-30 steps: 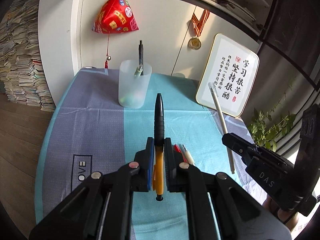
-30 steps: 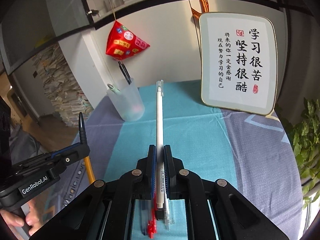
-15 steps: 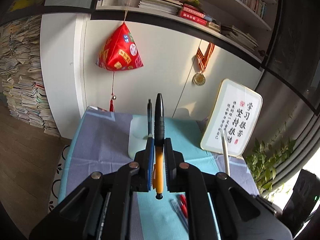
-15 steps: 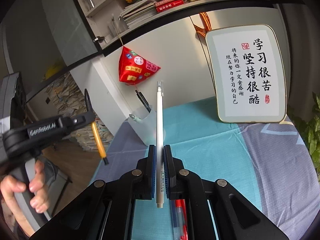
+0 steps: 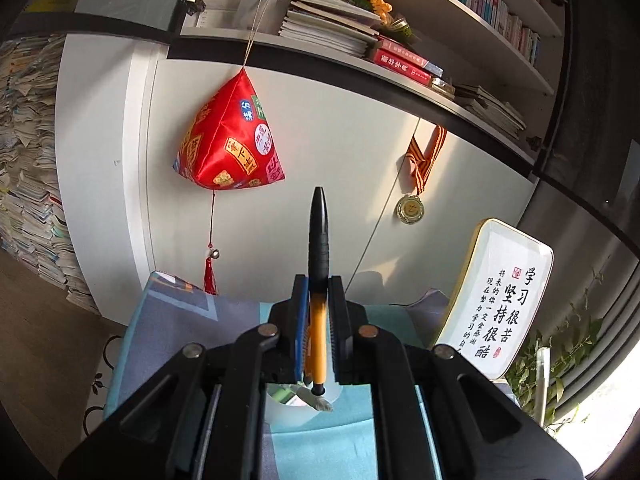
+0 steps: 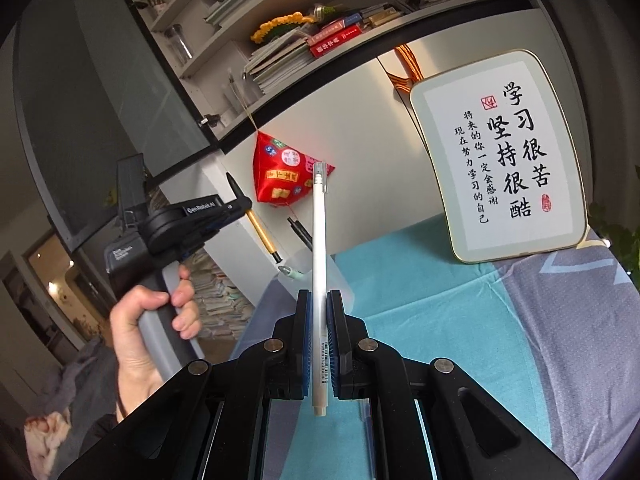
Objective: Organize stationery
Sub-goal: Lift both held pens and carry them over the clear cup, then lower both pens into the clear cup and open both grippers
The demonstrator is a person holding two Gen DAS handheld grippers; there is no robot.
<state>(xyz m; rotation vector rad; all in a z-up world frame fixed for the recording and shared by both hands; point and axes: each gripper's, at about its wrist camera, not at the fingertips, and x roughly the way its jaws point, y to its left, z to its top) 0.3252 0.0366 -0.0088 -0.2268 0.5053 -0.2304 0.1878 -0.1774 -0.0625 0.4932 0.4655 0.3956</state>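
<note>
Right wrist view: the left gripper [image 6: 240,204], clamped on an orange-and-black pen [image 6: 262,236] pointing steeply down, hangs just above the translucent plastic cup [image 6: 340,280], nearer than the right gripper [image 6: 319,304] clamping a white pen [image 6: 319,240].

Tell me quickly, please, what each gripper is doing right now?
Left gripper: closed on the orange-and-black pen.
Right gripper: closed on the white pen.

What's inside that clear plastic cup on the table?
The frosted cup holds a black pen standing up and a pale green item leaning at the rim. Its bottom is hidden behind the right gripper and its white pen.
</note>
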